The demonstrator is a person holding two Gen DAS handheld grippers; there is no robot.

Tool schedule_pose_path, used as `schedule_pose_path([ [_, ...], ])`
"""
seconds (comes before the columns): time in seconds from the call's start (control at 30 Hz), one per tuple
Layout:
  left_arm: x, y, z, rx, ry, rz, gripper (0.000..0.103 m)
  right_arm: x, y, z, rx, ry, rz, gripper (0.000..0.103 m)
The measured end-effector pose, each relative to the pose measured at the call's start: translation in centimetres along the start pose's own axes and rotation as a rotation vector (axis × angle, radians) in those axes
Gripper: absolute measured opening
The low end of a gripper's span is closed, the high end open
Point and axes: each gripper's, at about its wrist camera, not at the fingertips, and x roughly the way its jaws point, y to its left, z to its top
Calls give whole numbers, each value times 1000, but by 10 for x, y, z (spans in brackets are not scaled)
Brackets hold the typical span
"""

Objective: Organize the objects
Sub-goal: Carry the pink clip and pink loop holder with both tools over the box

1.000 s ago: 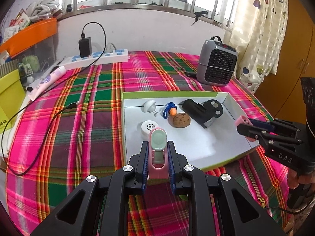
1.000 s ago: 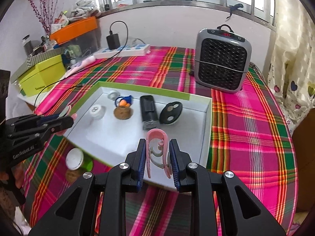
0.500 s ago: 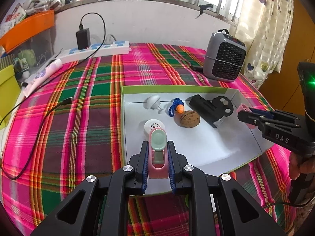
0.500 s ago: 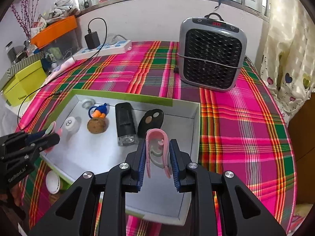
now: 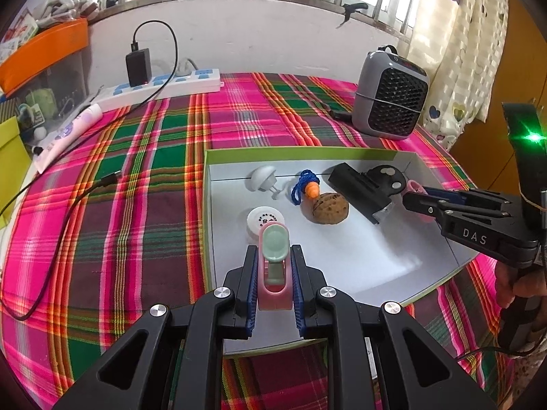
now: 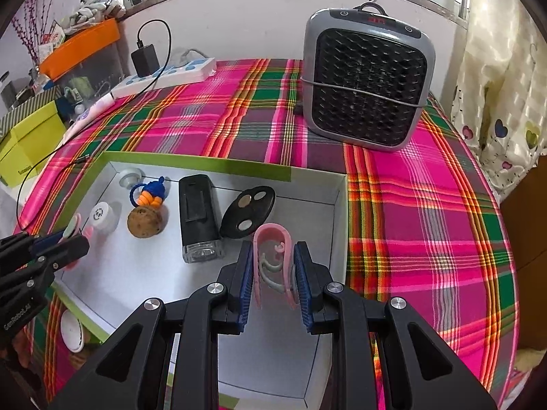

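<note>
A shallow white box with a green rim (image 5: 207, 205) (image 6: 191, 161) lies on the plaid table. In it are a walnut (image 5: 330, 207), a blue-and-orange knot charm (image 5: 306, 188), a black rectangular device (image 6: 198, 217), a black oval remote (image 6: 249, 212), a white round cap (image 5: 266, 219) and a white suction hook (image 5: 261, 177). My left gripper (image 5: 273, 266) is shut on a pink clip with a pale green pad (image 5: 274, 259), above the box's near left part. My right gripper (image 6: 273, 273) is shut on a pink U-shaped clip (image 6: 271, 259), above the box's right part.
A grey heater (image 6: 367, 85) stands behind the box on the right. A white power strip (image 5: 164, 85) with a black charger and a trailing cable lies at the back left. A yellow-green box (image 6: 27, 143) and orange tray are at the left. A white disc (image 6: 72, 331) lies outside the box.
Both grippers have moved forward over the box while still holding their pink clips. The right gripper has gone further in, close to the black remote.
</note>
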Motion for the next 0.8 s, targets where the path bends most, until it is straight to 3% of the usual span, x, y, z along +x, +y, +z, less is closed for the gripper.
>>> schedule_pose_path([
  [0.8, 6, -8, -3, 45, 31, 12, 16, 6, 6, -2, -23, 8, 7, 24],
])
